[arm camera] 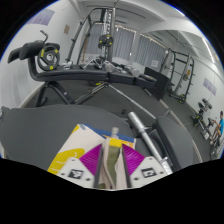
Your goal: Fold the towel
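There is only one view, from the camera on the gripper (113, 172). It looks forward and a little upward over the fingers, close behind them, toward gym machines (105, 50) far beyond

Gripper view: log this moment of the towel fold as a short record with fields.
setting: a room with exercise machines beyond the fingers
surface: grey flat area just ahead of the fingers
gripper: fingers close together, pointing out towards the room
pads: magenta, pressing in from both sides
towel: a narrow beige strip pinched between the fingers; the rest is out of sight
fold state: cannot be judged from this view
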A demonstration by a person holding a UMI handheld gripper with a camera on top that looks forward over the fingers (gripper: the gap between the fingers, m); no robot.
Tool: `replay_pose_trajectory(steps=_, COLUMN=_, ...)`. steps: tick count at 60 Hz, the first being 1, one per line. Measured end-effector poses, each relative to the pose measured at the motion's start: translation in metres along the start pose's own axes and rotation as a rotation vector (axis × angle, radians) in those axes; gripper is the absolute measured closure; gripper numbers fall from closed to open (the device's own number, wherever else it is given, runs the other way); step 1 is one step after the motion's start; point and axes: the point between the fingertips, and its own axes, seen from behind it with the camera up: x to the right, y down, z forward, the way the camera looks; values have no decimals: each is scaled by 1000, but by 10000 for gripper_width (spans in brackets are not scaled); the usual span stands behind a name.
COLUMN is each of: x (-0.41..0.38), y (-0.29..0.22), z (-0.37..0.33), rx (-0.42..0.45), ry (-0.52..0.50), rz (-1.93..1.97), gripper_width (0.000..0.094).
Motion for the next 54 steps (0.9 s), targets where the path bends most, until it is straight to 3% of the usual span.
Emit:
replay_pose_trajectory(steps=3, x=17, y=-8, z=-11, rx=9, ry=67, rz=0, gripper_width=44)
replay_pose_trajectory(steps=6, x=22, y=-20, z=-27, rx=42, ry=90, rz=21, gripper_width=146)
replay_pose_trajectory(steps=10, x=12, y=-31, z=-53, rx=64, ry=49, rz=80, gripper_width=72)
replay_pose_trajectory(steps=29, x=-5, y=-77, z=-244, rx=127, ry=-1, rz=148, gripper_width=78)
replay_pose_trajectory(steps=54, x=-29, y=-34, z=-407, rx=120, ry=4, rz=202, gripper_width=83)
